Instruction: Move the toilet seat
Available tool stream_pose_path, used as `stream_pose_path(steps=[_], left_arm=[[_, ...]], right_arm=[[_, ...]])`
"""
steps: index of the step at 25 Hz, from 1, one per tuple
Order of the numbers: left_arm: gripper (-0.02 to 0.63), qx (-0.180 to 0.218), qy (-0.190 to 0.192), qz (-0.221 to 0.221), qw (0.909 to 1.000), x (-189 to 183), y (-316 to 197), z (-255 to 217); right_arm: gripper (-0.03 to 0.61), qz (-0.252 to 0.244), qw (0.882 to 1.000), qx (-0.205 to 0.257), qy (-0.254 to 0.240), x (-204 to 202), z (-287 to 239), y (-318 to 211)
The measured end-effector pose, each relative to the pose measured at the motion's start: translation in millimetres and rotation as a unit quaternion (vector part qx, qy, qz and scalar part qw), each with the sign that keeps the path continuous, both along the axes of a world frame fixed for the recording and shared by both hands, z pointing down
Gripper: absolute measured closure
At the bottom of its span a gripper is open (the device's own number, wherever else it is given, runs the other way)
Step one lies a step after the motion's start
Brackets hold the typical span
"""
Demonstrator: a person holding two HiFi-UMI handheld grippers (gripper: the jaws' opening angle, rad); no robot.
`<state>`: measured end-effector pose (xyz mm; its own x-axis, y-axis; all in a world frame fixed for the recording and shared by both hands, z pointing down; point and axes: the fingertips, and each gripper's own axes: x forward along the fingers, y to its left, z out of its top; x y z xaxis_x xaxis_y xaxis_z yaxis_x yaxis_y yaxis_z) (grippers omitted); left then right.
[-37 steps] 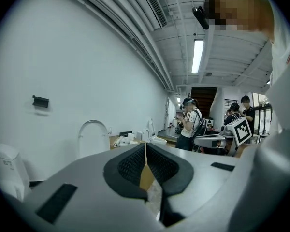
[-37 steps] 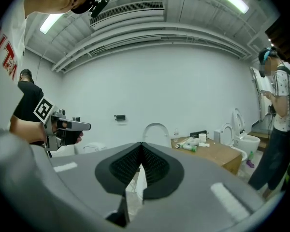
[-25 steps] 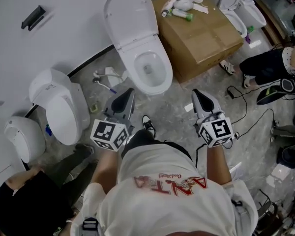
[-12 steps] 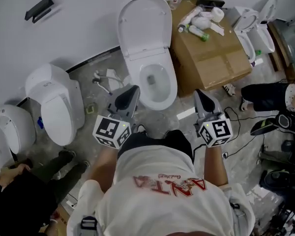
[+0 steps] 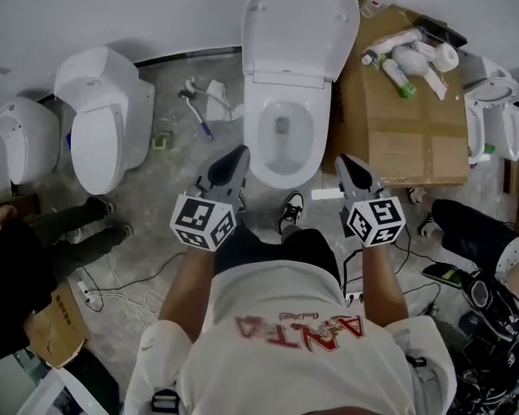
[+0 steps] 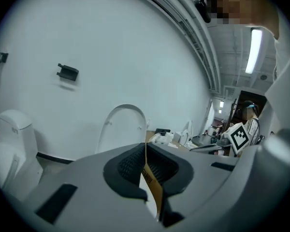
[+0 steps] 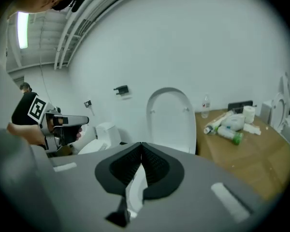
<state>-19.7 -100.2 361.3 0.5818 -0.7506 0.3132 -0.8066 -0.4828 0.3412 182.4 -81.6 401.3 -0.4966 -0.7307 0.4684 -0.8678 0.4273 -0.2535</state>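
A white toilet [image 5: 281, 158] stands right ahead, its bowl open and its seat and lid [image 5: 299, 26] raised against the wall. Both grippers hover side by side just in front of the bowl's near rim, touching nothing. My left gripper [image 5: 236, 159] is shut and holds nothing; my right gripper [image 5: 347, 164] is shut and empty too. In the left gripper view the upright lid [image 6: 122, 129] rises beyond the closed jaws of the left gripper [image 6: 146, 154]. The right gripper view shows the same lid [image 7: 170, 121] behind the right gripper [image 7: 141, 152].
A cardboard box [image 5: 406, 132] with bottles and a paper roll stands right of the toilet. Two more toilets [image 5: 99, 132] [image 5: 22, 141] stand at the left, another [image 5: 491, 115] at the right. A person in black [image 5: 17, 271] crouches at left. Cables lie on the floor.
The head view has swung so the open toilet now sits centred ahead instead of up and to one side. Both grippers stay shut, side by side, closer to the bowl.
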Motion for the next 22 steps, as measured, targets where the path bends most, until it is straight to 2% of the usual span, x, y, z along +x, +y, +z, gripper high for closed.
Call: stream_pose_path(steps=[3, 5, 7, 9, 12, 14, 17, 22], left_arm=[[0.598, -0.019, 0.002, -0.033, 0.9993, 1.9, -8.5, 35.6], [0.598, -0.043, 0.006, -0.039, 0.9983, 4.4, -7.8, 64.2], [0.597, -0.066, 0.009, -0.037, 0.9971, 4.9, -6.9, 92.1], [0.597, -0.084, 0.006, -0.037, 0.9958, 3.4, -8.4, 119.9], [0.595, -0.116, -0.001, -0.038, 0.9925, -0.4, -7.6, 166.9], [0.588, -0.143, -0.008, -0.041, 0.9888, -4.3, -5.9, 202.1], [0.527, -0.184, -0.001, -0.051, 0.9816, -8.8, -6.2, 251.9], [0.477, -0.245, 0.003, -0.050, 0.9681, -10.2, 8.9, 325.7]], right_arm=[[0.574, -0.025, 0.998, -0.061, -0.017, 3.3, 55.6, -6.5], [0.562, -0.026, 0.995, -0.093, -0.019, 4.9, 91.4, -4.1], [0.537, -0.016, 0.992, -0.122, -0.020, 6.0, 125.7, -2.1], [0.485, -0.002, 0.989, -0.147, -0.023, 7.4, 158.7, -1.4], [0.460, 0.016, 0.982, -0.184, -0.025, 9.5, 207.9, 8.3], [0.435, 0.025, 0.977, -0.208, -0.025, 11.1, 239.7, 16.5], [0.415, 0.047, 0.971, -0.231, -0.030, 17.0, 281.7, 18.2], [0.372, 0.097, 0.957, -0.270, -0.048, 32.0, 343.3, 27.7]])
